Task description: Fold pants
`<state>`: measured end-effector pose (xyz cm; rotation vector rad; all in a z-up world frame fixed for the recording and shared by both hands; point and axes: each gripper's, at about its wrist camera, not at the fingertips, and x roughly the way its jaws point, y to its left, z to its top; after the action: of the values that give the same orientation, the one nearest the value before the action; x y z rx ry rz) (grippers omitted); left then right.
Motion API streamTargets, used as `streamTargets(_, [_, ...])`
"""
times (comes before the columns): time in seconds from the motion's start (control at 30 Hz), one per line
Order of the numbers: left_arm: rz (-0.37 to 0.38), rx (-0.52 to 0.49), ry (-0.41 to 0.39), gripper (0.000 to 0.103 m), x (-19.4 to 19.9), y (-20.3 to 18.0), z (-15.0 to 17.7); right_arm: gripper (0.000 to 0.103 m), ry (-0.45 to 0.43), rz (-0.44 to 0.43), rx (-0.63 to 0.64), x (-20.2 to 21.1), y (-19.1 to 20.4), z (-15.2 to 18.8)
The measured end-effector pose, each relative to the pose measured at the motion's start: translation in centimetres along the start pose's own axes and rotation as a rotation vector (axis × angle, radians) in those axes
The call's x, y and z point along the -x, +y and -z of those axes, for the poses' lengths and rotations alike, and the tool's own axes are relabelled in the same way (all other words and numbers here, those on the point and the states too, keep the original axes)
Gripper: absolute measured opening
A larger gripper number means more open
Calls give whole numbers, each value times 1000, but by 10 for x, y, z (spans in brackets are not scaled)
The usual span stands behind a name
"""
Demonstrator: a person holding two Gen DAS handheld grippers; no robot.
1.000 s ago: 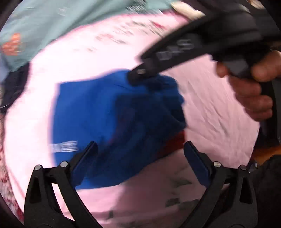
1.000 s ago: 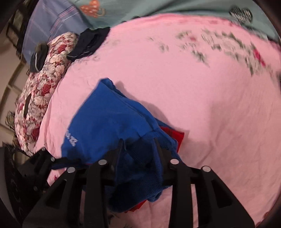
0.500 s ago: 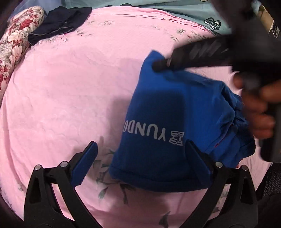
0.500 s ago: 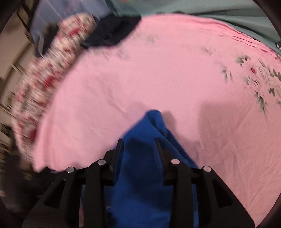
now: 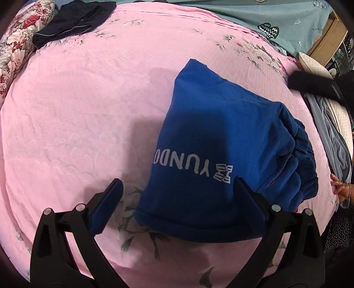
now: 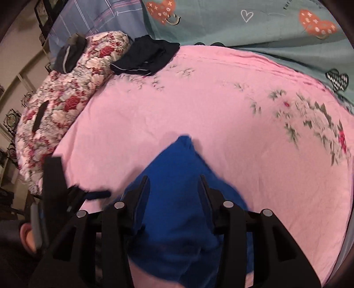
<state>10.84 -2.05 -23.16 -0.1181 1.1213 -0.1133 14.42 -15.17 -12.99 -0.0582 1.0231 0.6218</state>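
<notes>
- Left gripper (image 5: 177,206): jaws spread wide, nothing clamped; blue pads clear of cloth on both sides.
- Between and just ahead of those jaws: folded blue fleece pants with grey lettering (image 5: 221,141), flat on pink quilted bedspread (image 5: 77,110).
- Long axis of bundle running from near hem, between the jaws, out to a far corner; bunched waistband off the right pad.
- Right gripper (image 6: 173,188): jaws just opened further, cloth between them, apparently released; pad contact not certain.
- Judged nearer: left gripper, squarely over near hem.
- Farther out: dark folded garment (image 5: 73,20) by floral pillow (image 5: 20,44), well apart.
</notes>
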Motion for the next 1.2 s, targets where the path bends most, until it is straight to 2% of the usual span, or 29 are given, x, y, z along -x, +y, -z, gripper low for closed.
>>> streamTargets(0.1, [-9, -6, 4, 101, 0, -3, 1, 44, 52, 15, -14, -4, -2, 44])
streamTargets(0.17, [-14, -14, 13, 101, -2, -6, 1, 45, 117, 41, -30, -21, -12, 79])
streamTargets(0.2, [-16, -18, 21, 101, -1, -5, 1, 45, 123, 44, -26, -27, -15, 93])
streamTargets(0.27, [-31, -33, 24, 101, -2, -8, 0, 46, 59, 71, 34, -26, -8, 110])
streamTargets(0.3, [-37, -48, 21, 101, 1, -10, -1, 46, 56, 98, 62, -26, -1, 110])
streamTargets(0.37, [-50, -99, -7, 101, 18, -13, -5, 46, 52, 77, 35, -13, 1, 103])
streamTargets(0.47, [-27, -121, -75, 101, 46, -3, -16, 48, -44, 26, -110, 23, -18, 94])
streamTargets(0.53, [-12, -103, -82, 101, 52, 9, -28, 52, -101, 70, -203, 40, -34, 91])
streamTargets(0.6, [7, -77, -75, 101, 50, 22, -43, 63, -122, 123, -303, 46, -53, 93])
streamTargets(0.7, [8, -63, -61, 101, 40, 35, -70, 62, -122, 170, -433, 47, -69, 96])
streamTargets(0.8, [32, -96, -40, 100, 31, 35, -86, 62, -131, 200, -507, 47, -65, 104])
streamTargets(1.03, [74, -224, -20, 101, 11, 12, -100, 62, -138, 276, -708, 44, -54, 120])
streamTargets(1.2, [110, -208, 26, 101, -10, 8, -106, 62, -143, 291, -775, 54, -48, 129])
